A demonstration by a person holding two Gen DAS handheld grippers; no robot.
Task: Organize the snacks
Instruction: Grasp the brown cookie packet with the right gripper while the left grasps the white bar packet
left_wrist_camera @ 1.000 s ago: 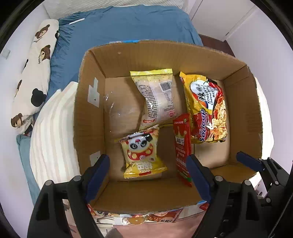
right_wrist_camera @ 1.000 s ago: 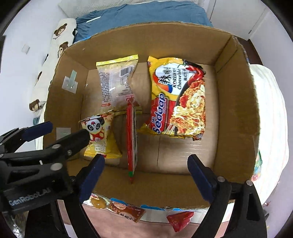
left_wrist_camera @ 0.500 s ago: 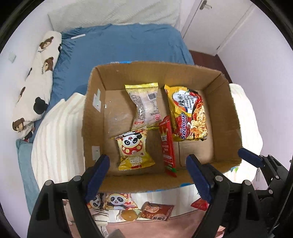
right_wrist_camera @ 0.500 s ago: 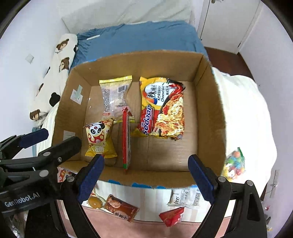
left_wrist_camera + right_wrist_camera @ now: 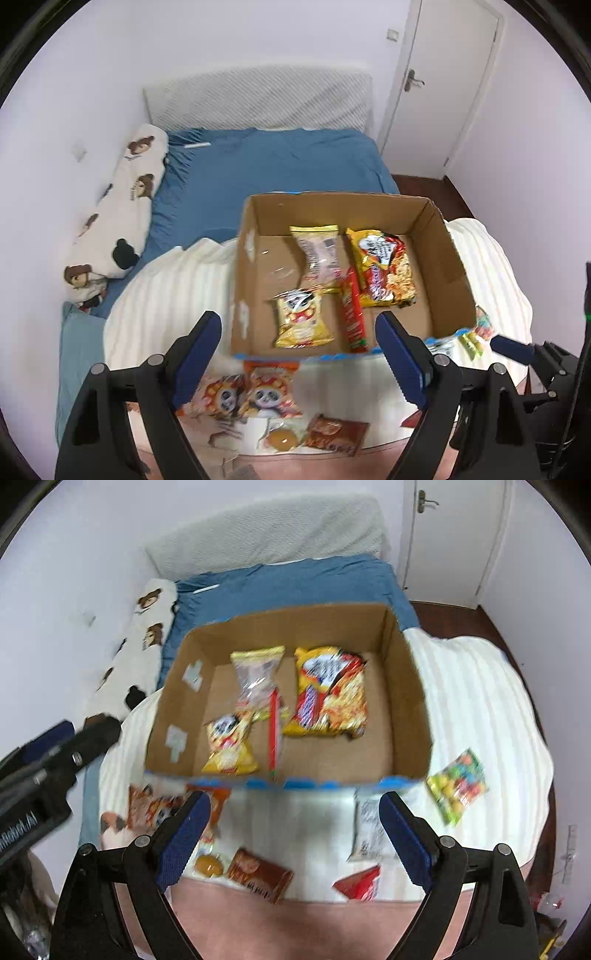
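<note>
Snacks (image 5: 457,784) lie loose beside the box (image 5: 410,686); both tongs (image 5: 299,354) (image 5: 291,830) gape wide, empty; pick 1, grip mid-packet

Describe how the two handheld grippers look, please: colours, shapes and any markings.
Both the left gripper and the right gripper have black plastic frames with triangular cut-outs and silver rivets. Their fingers carry blue ribbed pads. White lettering, partly cut off, marks the left one's black body in the right wrist view. No sleeves or cables show.
</note>
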